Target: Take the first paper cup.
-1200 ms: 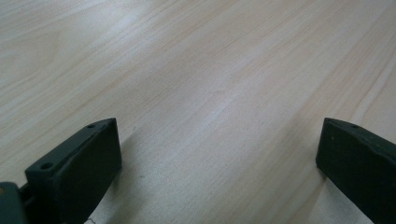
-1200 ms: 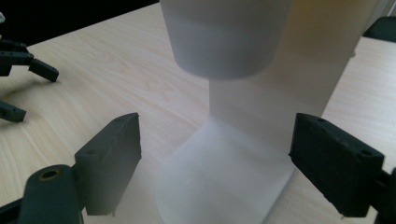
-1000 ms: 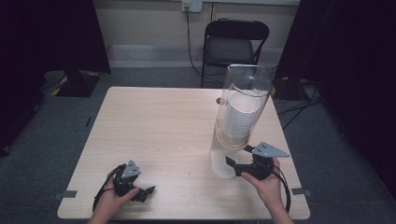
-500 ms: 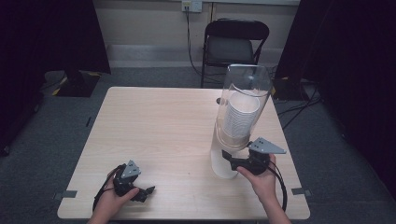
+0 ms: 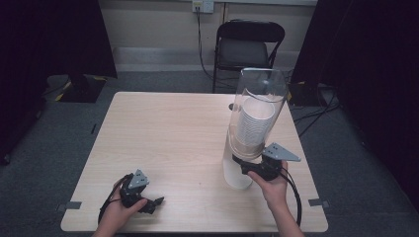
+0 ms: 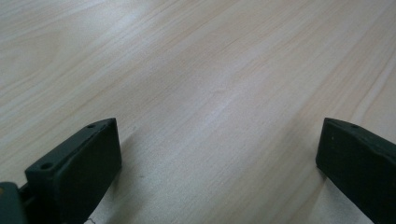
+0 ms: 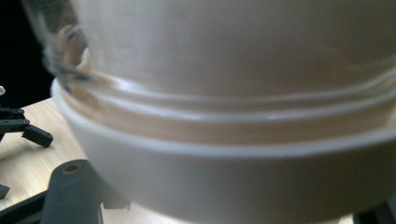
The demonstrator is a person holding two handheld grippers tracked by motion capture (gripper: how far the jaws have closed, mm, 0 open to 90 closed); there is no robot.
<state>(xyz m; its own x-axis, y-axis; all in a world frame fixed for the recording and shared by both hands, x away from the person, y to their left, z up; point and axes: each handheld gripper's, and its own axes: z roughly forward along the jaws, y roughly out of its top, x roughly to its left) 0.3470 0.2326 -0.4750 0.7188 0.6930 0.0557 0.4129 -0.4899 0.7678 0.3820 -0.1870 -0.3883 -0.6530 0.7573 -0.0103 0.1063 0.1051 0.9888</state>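
Left gripper [image 5: 154, 202] sits low left of the high view, on the table [image 5: 168, 128], jaws wide apart w/ bare wood between. Right gripper [image 5: 242, 165] at lower right is pressed up to the white base of the clear cup dispenser [image 5: 254, 118]; jaws straddle the base, can't tell if they clamp it.

A light wood-grain table [image 5: 168, 128] stands on grey carpet [image 5: 59, 143]. Behind it, a black chair [image 5: 249, 47] faces a pale wall [image 5: 153, 22]; dark, possibly curtained, panels [image 5: 54, 34] flank both sides.
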